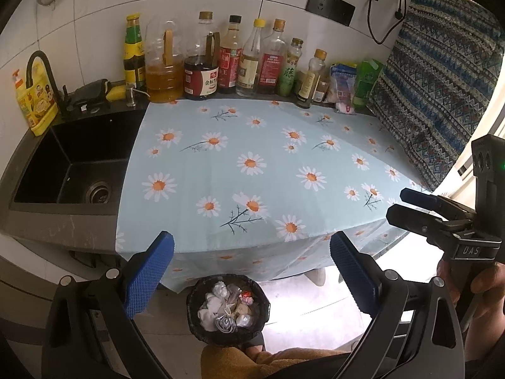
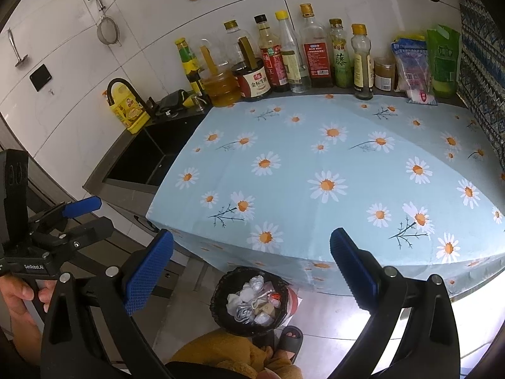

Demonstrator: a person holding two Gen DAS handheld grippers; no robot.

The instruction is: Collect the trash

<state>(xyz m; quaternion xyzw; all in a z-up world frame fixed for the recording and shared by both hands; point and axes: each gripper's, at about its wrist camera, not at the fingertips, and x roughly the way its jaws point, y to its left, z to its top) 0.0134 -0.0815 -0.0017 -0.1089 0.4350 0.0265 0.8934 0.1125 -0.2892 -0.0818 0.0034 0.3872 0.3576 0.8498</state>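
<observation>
Seemingly done: crumpled trash (image 1: 225, 308) binned in basket (image 1: 192, 312) near floral counter (image 1: 252, 164), none left there, left tongs (image 1: 252, 271) and right tongs (image 2: 252, 268) spread, empty

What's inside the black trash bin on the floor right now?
The trash bin holds crumpled white tissues, a red-and-white wrapper and a tan scrap. Whatever lies beneath that top layer is covered.
</observation>
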